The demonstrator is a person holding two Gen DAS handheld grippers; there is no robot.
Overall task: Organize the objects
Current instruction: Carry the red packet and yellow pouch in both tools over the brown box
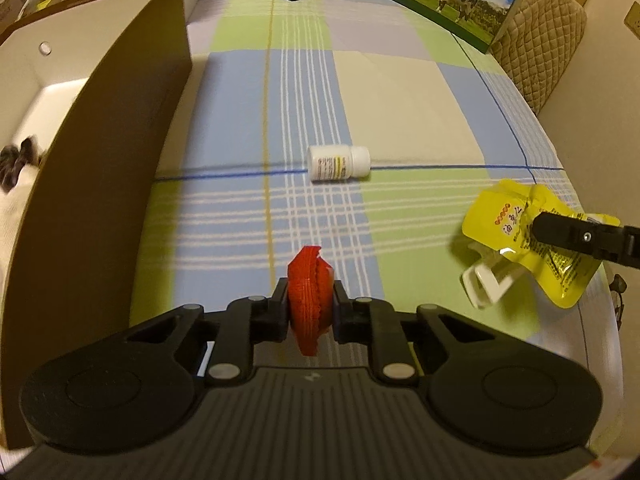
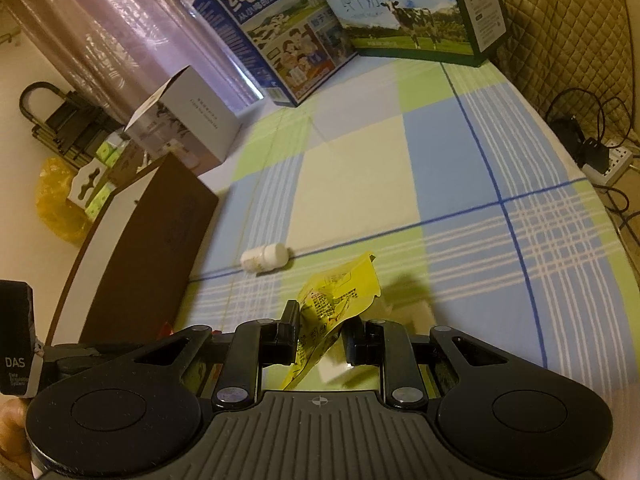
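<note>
At lower centre, a soft, light red fabric piece (image 1: 310, 312) is pinched by the left gripper (image 1: 310, 312). A thin, crinkly yellow pouch (image 2: 336, 308) is clamped by the right gripper (image 2: 320, 336). The rigid, smooth white bottle (image 1: 339, 162), mid-frame, is judged best grasped across its body.

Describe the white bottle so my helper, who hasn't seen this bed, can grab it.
On the checked blue, green and cream bedsheet, look right of the tall brown cardboard box. The small white plastic pill bottle lies on its side on a thin blue line, the only loose item, held by neither gripper.
</note>
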